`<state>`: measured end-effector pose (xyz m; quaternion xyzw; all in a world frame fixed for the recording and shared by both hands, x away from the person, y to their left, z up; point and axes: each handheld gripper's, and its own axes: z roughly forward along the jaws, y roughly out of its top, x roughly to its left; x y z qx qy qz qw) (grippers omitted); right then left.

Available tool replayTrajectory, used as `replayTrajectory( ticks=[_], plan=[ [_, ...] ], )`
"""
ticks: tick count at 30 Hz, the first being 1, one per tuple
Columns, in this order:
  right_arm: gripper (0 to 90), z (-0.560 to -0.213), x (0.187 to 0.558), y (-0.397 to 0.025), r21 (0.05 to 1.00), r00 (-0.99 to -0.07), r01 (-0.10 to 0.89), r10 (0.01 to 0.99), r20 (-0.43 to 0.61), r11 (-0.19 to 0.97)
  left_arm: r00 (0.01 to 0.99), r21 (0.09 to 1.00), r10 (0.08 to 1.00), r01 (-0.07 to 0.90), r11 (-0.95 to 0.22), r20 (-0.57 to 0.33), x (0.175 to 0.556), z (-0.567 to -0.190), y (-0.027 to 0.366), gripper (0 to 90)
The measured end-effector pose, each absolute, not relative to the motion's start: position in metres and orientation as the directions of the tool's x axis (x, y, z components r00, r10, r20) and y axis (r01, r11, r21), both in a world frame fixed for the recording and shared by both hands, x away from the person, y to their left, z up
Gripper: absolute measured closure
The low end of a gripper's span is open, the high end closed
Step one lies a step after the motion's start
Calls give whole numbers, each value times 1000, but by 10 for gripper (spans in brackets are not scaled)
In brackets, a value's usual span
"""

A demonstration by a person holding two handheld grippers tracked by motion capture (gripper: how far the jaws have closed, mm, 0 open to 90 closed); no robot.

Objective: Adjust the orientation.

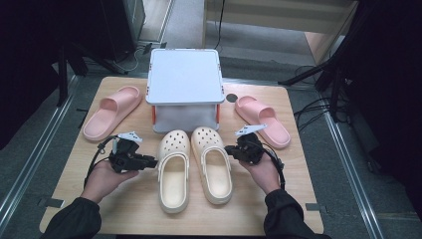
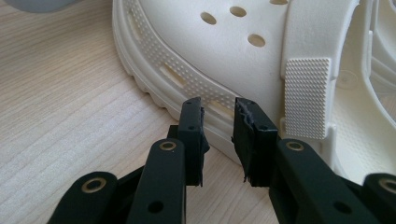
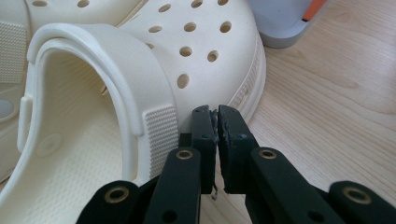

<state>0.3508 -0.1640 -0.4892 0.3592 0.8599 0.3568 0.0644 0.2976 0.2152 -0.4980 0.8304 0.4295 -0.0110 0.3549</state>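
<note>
Hand-held gripper [image 2: 218,116] jaws parted, beside cream clog [image 2: 243,60], wooden table [image 2: 60,102]

Even, soft overhead light falls on the table [image 1: 134,209]; the floor and corners beyond it sink into near-black; the high view is slightly soft and low in detail; short, faint shadows lie under the clogs [image 1: 173,169]; both gripper views are bright and sharp on the clogs; near the bottom edge the jaws blur slightly.
</note>
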Motion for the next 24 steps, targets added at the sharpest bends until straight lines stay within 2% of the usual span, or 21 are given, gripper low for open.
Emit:
replayTrajectory(
  ticks=[20,24],
  plan=[
    [864,-493,346,-157,673,-741,577,643,194,462,672,569,660,704,-426,-336,296,-498,203,744],
    [864,-493,347,-158,672,-735,588,643,212,450,658,565,655,720,-403,-371,296,-499,205,767]
  ],
)
